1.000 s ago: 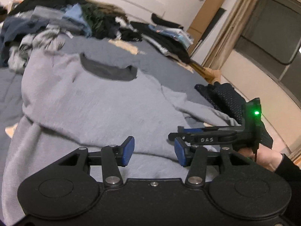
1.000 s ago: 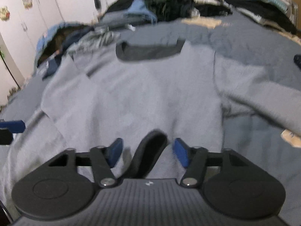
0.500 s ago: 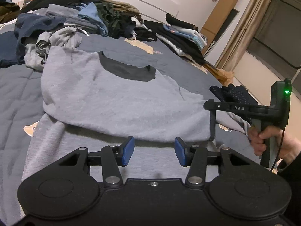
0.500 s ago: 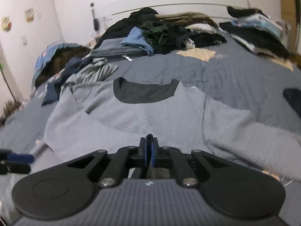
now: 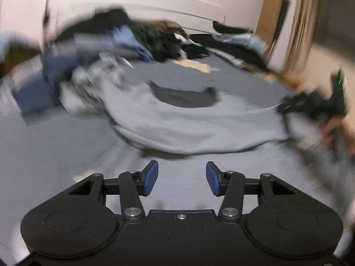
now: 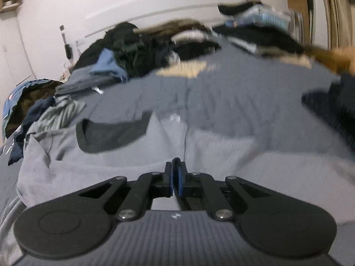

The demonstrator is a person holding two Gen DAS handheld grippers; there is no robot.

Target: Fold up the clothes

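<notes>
Grey quilted bed (image 6: 233, 102) spreads ahead of both grippers. Grey sweatshirt (image 5: 188, 128) lies across it, dark collar (image 6: 111, 133) pointing away, long axis now crosswise. Since a second ago its hem has risen off the bed: fold begun. Right gripper (image 6: 176, 177) pinches the hem; left gripper (image 5: 182, 177) gapes, empty.

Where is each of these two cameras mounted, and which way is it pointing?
Left wrist: sits behind the open left tongs, facing across the bed at the light grey sweater with dark collar; the right tongs and hand show at right.
Right wrist: sits behind the right tongs, shut on the sweater's edge, facing the headboard clothes pile.
Shared: sweater, pile, blue-grey bedspread.
</notes>
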